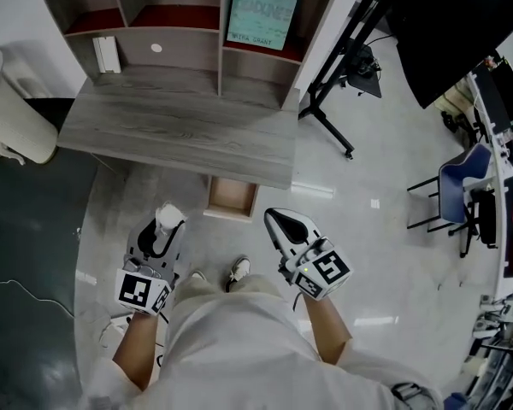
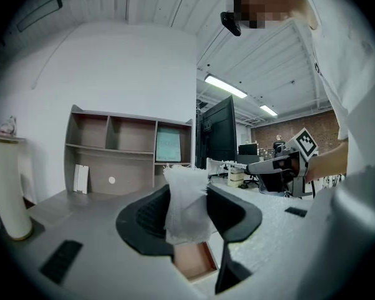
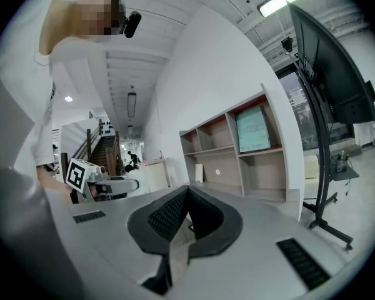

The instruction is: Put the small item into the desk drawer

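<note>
1. Pale glossy floor (image 1: 385, 254) spreads under a grey wooden desk (image 1: 179, 131) that carries a shelf unit (image 1: 179, 24) along its back edge.
2. A small white crinkled item (image 2: 184, 192) is pinched between the jaws of the left gripper (image 2: 187, 212). It sticks up above them and is held in the air in front of the desk.
3. The drawer (image 1: 232, 196) stands pulled out from under the desk's front edge, with its wooden inside bare. In the head view it lies just right of the item.
4. The right gripper (image 1: 284, 222) hovers near the drawer's right side, jaws closed together with nothing between them.
5. A blue chair (image 1: 462, 186) stands well apart at the right.
</note>
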Tool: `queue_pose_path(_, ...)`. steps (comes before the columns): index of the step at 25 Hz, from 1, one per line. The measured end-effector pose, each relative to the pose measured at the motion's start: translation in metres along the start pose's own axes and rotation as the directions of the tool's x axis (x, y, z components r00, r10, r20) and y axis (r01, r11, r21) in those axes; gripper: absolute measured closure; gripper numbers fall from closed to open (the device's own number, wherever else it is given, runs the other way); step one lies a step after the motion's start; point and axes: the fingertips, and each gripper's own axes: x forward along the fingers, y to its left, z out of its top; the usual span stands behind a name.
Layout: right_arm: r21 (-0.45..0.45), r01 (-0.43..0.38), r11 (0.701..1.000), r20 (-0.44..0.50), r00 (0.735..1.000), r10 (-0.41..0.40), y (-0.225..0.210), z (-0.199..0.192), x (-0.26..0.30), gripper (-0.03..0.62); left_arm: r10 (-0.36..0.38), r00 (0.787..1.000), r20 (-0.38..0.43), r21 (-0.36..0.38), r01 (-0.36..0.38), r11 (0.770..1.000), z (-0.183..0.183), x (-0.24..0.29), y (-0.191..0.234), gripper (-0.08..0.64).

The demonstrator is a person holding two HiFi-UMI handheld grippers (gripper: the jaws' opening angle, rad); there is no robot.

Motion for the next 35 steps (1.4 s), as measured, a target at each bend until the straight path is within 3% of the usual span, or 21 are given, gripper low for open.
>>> queue_pose_path(10,0.037,0.077,0.996,-0.123,0.99,-0.072,-0.009,-0.053,0.004,0.594,-0.007,0.998,-0.057,-0.006,0.006,1.0,-0.035,0.002,0.016,0.402)
queue_pose_path(17,0.077,0.145,0.986,-0.159,0.979,-0.131,-0.02,-0.091,0.01,0.594,-0.08,0.991,-0.112,0.038,0.084,0.996,-0.062,0.025,0.019,0.4)
queue_pose_path(29,0.107,0.179,0.978,-0.242,0.959,-0.149,-0.037,-0.186,0.022,0.594,-0.165,0.963,-0.211,0.076,0.185,0.98,-0.166,0.082,0.005,0.402)
queue_pose_path(35,0.145,0.182,0.973,-0.248,0.958,-0.142,-0.036,-0.218,0.032,0.594,-0.218,0.934,-0.283,0.151,0.268,0.952,-0.207,0.096,-0.004,0.402)
